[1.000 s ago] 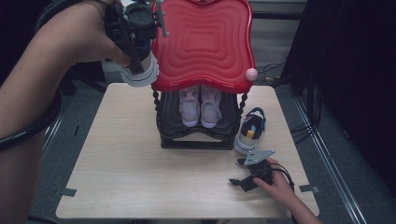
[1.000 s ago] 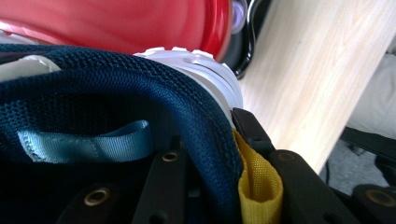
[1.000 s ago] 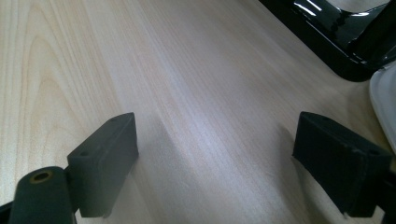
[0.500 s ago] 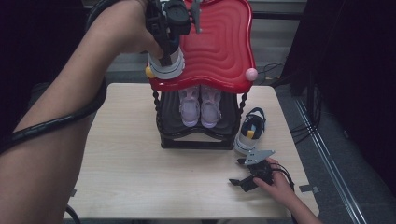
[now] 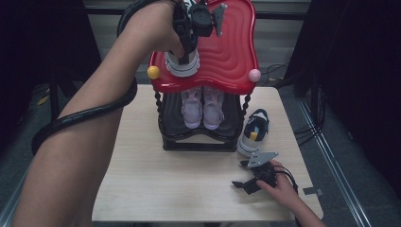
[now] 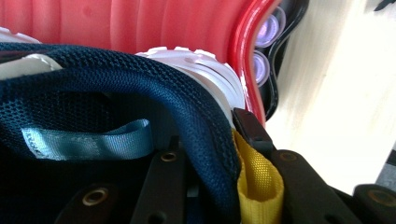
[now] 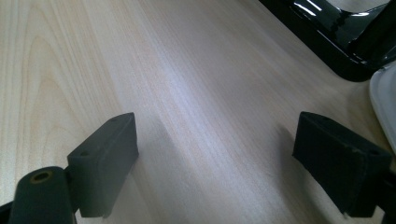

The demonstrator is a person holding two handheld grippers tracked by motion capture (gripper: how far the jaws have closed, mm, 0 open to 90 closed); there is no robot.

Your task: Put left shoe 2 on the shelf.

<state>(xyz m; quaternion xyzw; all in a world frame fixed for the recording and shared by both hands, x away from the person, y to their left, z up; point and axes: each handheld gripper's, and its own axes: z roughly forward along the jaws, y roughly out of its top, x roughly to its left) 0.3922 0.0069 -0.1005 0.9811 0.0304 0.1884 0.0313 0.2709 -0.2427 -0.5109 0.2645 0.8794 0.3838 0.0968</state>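
The left gripper clamps a navy sneaker above the red shelf top; the right gripper rests on the bench, jaws apart.

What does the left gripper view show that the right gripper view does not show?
Left gripper view: the jaws shut on the collar of a navy mesh shoe with a light blue tab and a yellow loop, over the red tray; purple shoes lie under the tray's edge. Right gripper view: the right gripper, jaws open, nothing between them. Both: the pale wooden table and the glossy black rack.
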